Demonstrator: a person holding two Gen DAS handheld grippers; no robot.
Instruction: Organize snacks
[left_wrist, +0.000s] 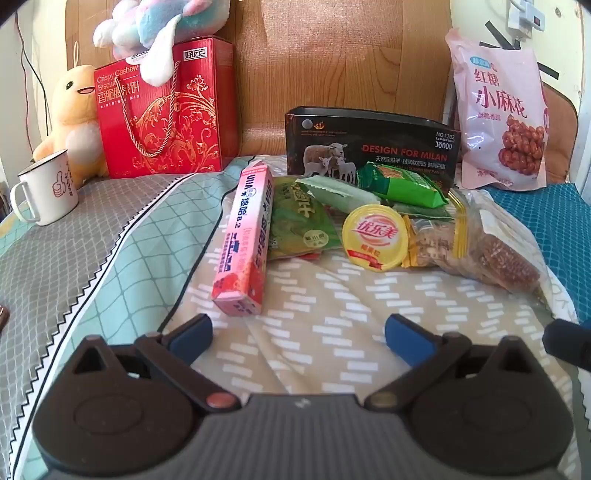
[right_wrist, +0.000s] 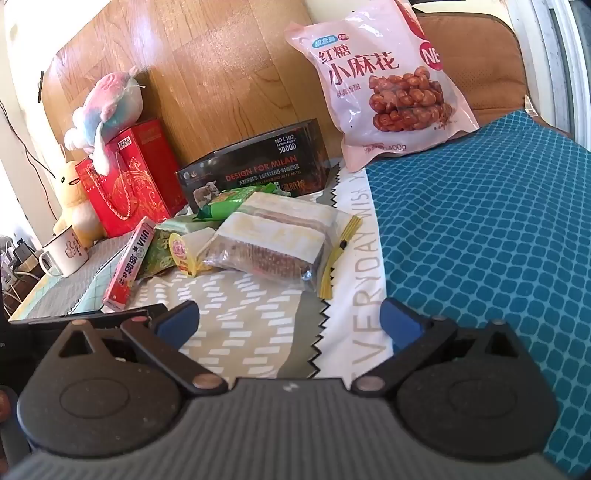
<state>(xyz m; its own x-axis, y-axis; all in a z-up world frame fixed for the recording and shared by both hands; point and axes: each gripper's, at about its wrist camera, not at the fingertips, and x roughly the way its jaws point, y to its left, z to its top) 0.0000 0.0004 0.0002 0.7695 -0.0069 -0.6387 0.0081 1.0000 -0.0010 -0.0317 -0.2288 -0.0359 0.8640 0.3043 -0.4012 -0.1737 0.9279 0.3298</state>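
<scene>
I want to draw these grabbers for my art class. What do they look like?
The left gripper and the right gripper look alike: a grey ribbed body, two round black discs, black arms with coppery rivets, and blue fingertip pads.

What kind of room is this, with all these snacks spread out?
Probably a bedroom: the snacks lie on a patchwork patterned bedsheet against a wooden headboard, with a yellow plush duck and a pastel plush toy beside them.
</scene>
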